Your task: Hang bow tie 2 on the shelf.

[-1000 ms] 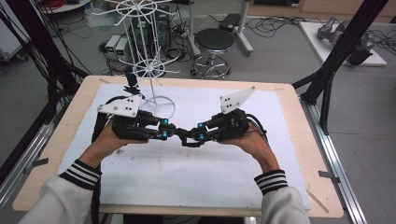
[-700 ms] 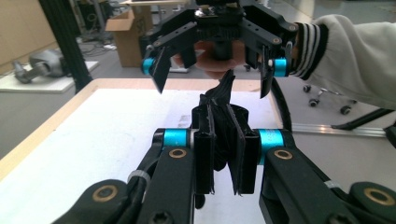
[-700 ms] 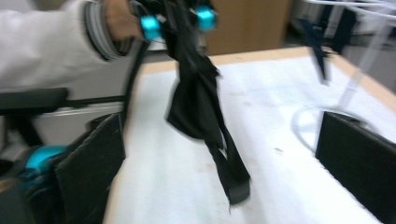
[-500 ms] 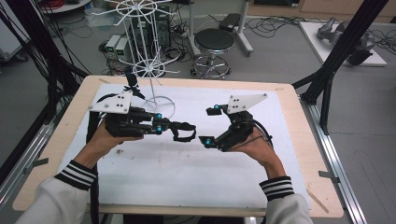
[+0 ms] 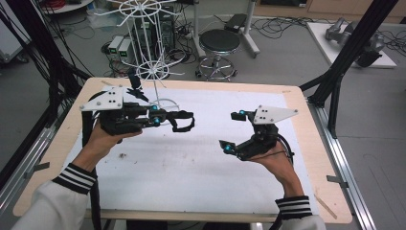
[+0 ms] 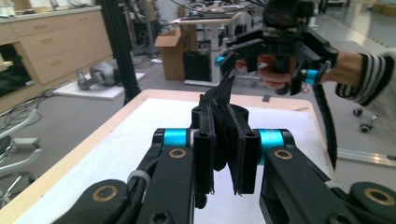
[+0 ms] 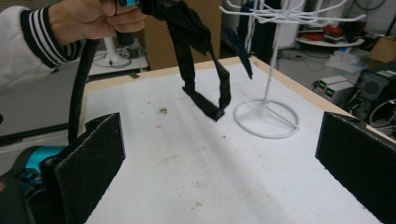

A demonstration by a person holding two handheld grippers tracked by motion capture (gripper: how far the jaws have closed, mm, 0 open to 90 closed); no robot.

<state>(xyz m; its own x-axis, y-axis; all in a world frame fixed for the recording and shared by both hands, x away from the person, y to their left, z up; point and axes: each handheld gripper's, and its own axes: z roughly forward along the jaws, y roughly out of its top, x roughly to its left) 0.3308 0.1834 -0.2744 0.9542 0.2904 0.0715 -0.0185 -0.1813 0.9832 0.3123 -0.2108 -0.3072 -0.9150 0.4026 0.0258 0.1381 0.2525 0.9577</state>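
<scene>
Left gripper [image 5: 165,117] clamps tight on the black looped fabric strap [image 5: 184,122], which hangs in the air just above the white table mat [image 5: 191,182], near its far-left part. Right gripper [image 5: 232,132] hovers well apart to the right, jaws spread wide with nothing between them. Plenty of bare mat lies between the two and toward the near wooden table edge [image 5: 57,143]. The white wire display stand [image 5: 154,72] rises just behind the strap, its ring base [image 7: 266,119] on the mat; a small dark piece, possibly fabric, hangs on it.
</scene>
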